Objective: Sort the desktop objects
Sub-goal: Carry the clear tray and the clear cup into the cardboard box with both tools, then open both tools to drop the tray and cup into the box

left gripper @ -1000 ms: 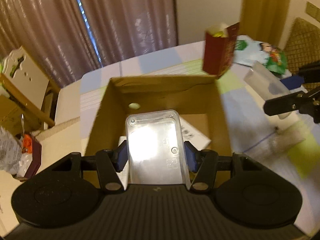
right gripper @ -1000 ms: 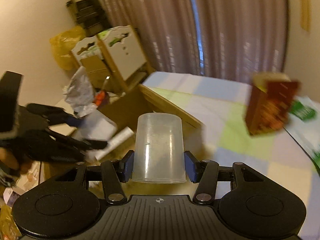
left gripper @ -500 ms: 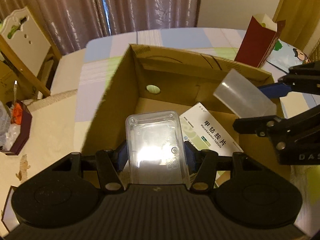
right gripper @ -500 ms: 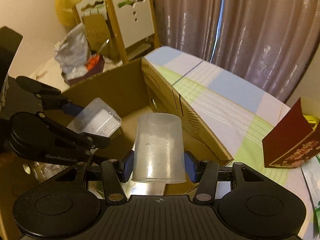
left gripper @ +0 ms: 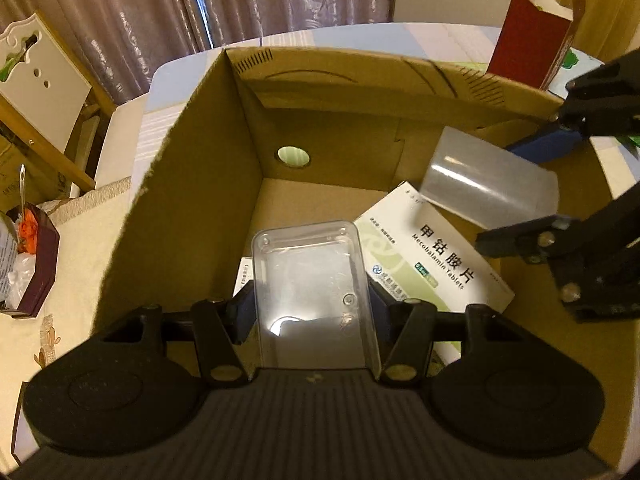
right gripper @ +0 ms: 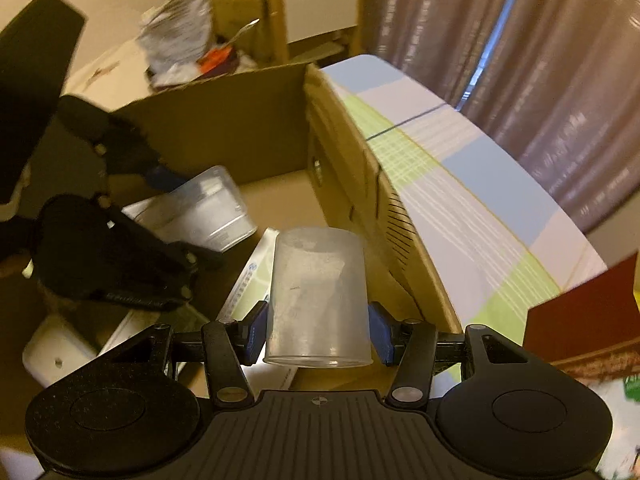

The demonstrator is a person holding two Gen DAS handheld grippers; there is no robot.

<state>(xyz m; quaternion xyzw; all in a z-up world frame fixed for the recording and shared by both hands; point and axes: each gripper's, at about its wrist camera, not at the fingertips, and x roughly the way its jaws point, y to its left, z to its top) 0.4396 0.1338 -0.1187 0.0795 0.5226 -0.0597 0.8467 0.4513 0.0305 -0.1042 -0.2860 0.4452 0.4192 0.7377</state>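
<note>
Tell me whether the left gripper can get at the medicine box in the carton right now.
Probably not as it stands: the left gripper is shut on a clear case, so its fingers are full. The medicine box lies just below, uncovered; dropping the case first would free the way.

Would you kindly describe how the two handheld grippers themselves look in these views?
Both look alike: the left gripper and right gripper have matte black bodies with a ribbed central panel, round domes on either side, black linkage arms with silver pivot screws, and blue pads on the fingers. No cables or sleeves show.
</note>
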